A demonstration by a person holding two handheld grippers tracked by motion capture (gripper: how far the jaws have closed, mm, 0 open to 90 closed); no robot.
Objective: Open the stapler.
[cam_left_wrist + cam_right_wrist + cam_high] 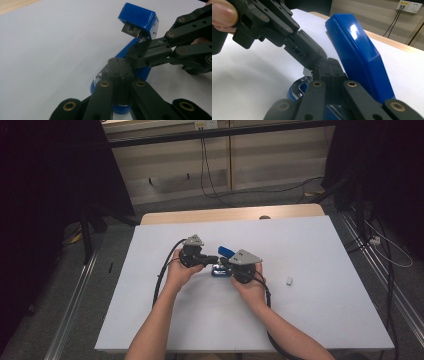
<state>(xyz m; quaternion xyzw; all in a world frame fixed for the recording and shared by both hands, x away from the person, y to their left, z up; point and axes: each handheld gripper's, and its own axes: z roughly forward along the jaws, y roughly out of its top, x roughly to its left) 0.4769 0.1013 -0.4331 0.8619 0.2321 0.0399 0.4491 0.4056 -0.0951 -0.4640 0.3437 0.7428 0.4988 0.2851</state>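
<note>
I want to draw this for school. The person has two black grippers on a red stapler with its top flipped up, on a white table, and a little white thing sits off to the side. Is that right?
Almost. The stapler is blue, not red, as the right gripper view shows plainly. The rest holds: its top is flipped up, the left gripper and right gripper meet at it on the white table, and the little white thing lies off to the side.

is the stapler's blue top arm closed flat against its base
No, the stapler's blue top arm is swung up, tilted well away from the base in the right gripper view.

White-topped table (310, 320) carries a blue stapler (220, 268) and small white piece (289, 281)
</note>
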